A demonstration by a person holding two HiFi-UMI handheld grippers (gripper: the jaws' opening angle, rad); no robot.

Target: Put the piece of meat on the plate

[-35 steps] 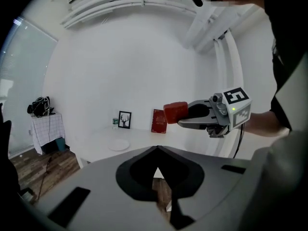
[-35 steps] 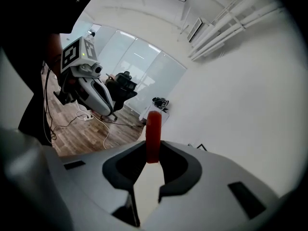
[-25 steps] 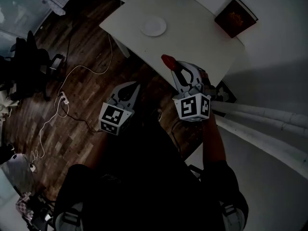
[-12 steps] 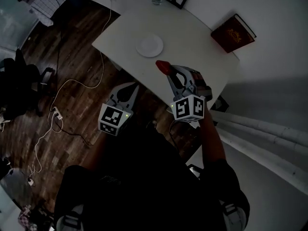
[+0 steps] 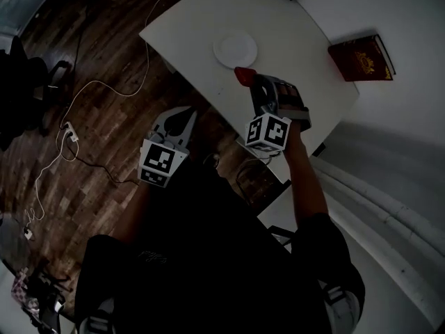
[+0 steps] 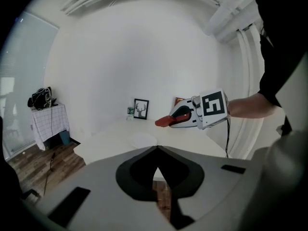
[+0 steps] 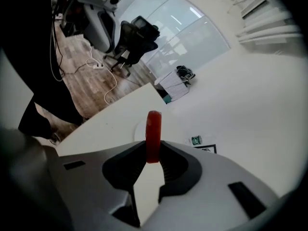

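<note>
A red piece of meat [image 5: 243, 76] sticks out of my right gripper [image 5: 253, 83], which is shut on it and hangs over the white table [image 5: 299, 26] just short of the round white plate [image 5: 235, 49]. In the right gripper view the meat [image 7: 153, 131] stands on edge between the jaws, with the plate [image 7: 139, 127] partly hidden behind it. My left gripper [image 5: 185, 116] is shut and empty over the wooden floor, near the table's front edge. From the left gripper view I see the plate [image 6: 143, 139], and the meat [image 6: 163, 121] in the right gripper [image 6: 169, 121].
A dark red book [image 5: 361, 58] lies at the table's right end. A framed deer picture [image 6: 141, 109] and a glass [image 6: 130, 111] stand at the table's back by the wall. Cables [image 5: 83, 110] trail over the wooden floor on the left.
Both grippers have moved forward and down toward the table. The right one has rolled and carried the meat from beyond the table's edge to just beside the plate.
</note>
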